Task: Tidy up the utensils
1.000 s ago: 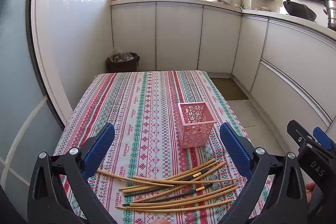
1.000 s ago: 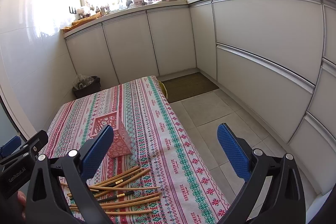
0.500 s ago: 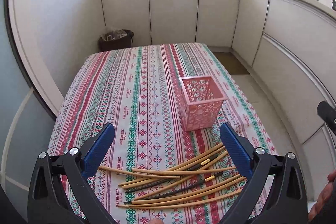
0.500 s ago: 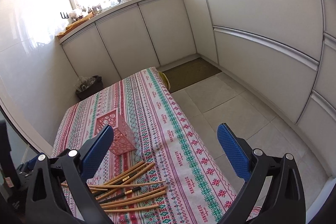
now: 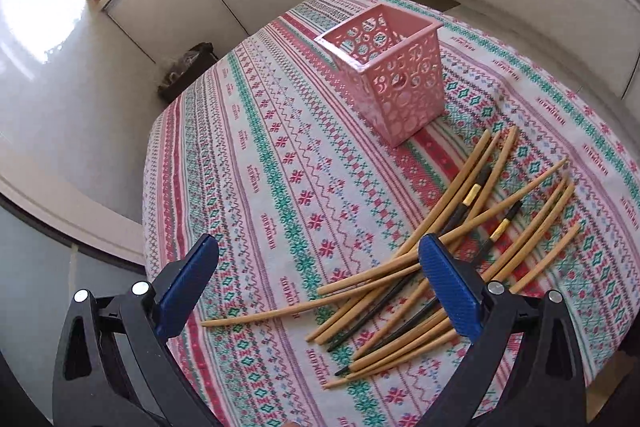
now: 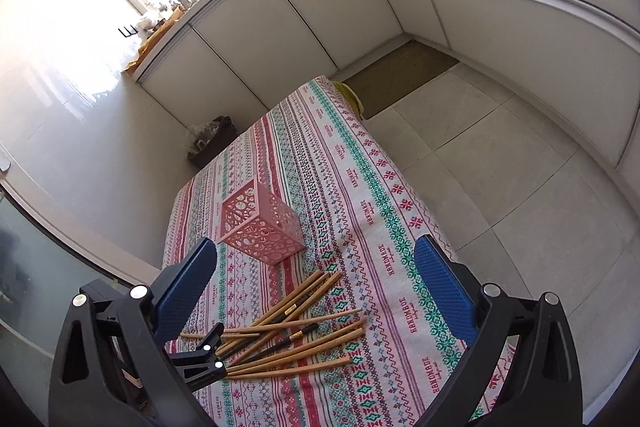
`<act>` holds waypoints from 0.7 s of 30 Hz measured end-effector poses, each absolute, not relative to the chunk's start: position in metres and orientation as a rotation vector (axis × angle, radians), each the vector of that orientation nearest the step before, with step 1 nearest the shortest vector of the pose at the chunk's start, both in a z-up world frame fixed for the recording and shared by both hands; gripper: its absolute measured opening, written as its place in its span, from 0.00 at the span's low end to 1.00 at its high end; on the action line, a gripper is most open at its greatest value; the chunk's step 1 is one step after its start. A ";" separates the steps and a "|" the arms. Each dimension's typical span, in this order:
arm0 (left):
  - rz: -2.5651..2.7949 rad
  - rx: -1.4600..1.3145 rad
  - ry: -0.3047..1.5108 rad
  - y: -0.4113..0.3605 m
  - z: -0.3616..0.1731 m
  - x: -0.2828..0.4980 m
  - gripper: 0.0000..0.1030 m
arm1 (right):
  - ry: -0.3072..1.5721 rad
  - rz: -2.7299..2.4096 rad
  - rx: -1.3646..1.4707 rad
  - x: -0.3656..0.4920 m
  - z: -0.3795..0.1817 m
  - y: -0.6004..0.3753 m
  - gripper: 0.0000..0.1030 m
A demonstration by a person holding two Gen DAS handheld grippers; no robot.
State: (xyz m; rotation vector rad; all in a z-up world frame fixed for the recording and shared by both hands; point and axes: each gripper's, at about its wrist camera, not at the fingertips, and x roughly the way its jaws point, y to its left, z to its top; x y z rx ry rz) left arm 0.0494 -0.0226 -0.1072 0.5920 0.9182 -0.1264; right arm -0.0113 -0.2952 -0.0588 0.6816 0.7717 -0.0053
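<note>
Hand-held gripper point(image 5: 318, 279) w/ jaws apart; pink basket point(image 5: 394, 75) w/o contents.

Woven patterned cloth covers the tabletop point(image 5: 280, 155). Matt wooden chopsticks point(image 5: 448, 251) lie at 4 o'clock of the perforated, smooth pink plastic basket point(image 5: 396, 75); glossy cabinets point(image 6: 280, 27) behind.

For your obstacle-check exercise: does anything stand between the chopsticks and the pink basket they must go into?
Nothing visible does. Only bare tablecloth lies between the chopsticks and the pink basket, which stands upright with its top open. The left hand-held gripper is open beside the pile.
</note>
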 end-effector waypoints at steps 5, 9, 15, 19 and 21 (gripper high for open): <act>-0.110 0.631 0.964 -0.004 -0.101 0.059 0.93 | 0.801 0.002 0.717 -0.001 -0.066 -0.294 0.93; -0.331 0.729 1.103 -0.003 -0.107 0.068 0.93 | 0.857 0.010 0.724 0.007 -0.078 -0.291 0.93; -0.587 0.911 1.234 -0.012 -0.129 0.079 0.93 | 0.891 0.000 0.789 0.015 -0.091 -0.301 0.93; -0.674 0.968 1.310 -0.024 -0.144 0.087 0.93 | 0.904 -0.011 0.811 0.021 -0.096 -0.305 0.93; -0.719 0.974 1.317 -0.028 -0.143 0.091 0.85 | 0.916 -0.017 0.835 0.024 -0.099 -0.308 0.93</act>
